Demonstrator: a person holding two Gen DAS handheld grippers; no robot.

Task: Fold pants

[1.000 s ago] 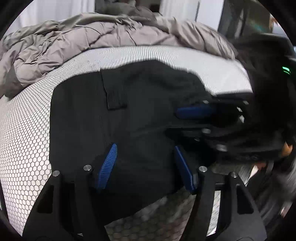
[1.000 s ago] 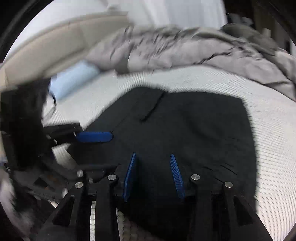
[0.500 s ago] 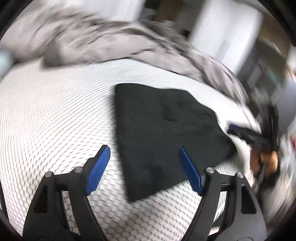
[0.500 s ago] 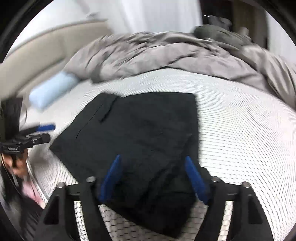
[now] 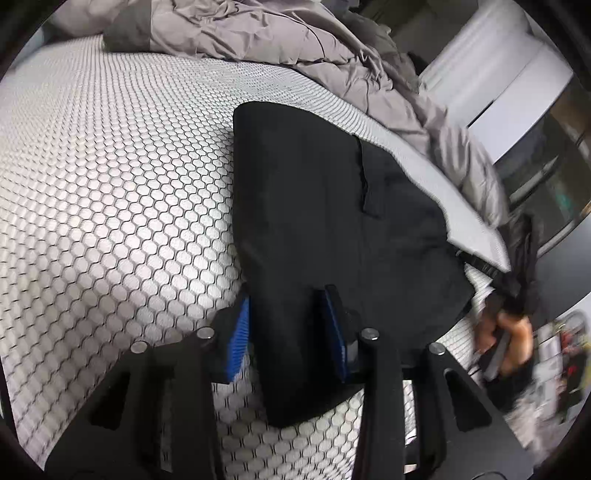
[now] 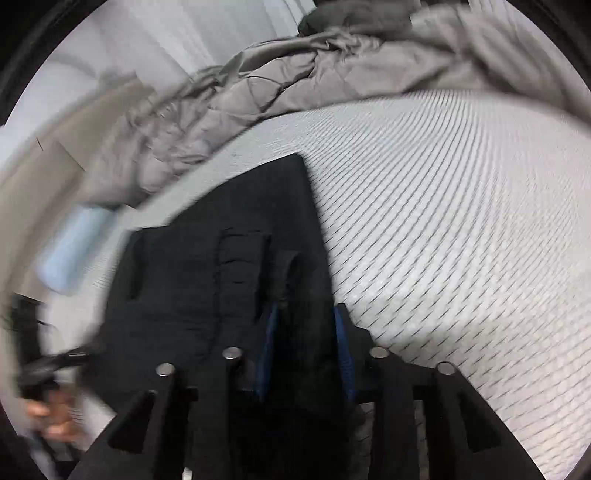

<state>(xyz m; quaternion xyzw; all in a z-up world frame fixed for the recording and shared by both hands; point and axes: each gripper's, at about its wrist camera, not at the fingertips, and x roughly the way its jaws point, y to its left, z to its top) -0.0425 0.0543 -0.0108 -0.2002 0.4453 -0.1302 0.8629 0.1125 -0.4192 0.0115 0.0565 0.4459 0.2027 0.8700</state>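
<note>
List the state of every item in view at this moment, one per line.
Black pants: folded, lying flat on the mattress, near corners between both claws.
Left claw: closing, pants corner between its pads.
Right claw: closing, pants edge between its pads.
Grey duvet: crumpled, bunched at the far side.
Mattress: uncovered, honeycomb surface showing.
Light blue pillow: lying beside the pants, blurred.

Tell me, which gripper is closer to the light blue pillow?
Left. The pillow lies on the left gripper side of the pants; the right gripper closes on the far edge.
</note>
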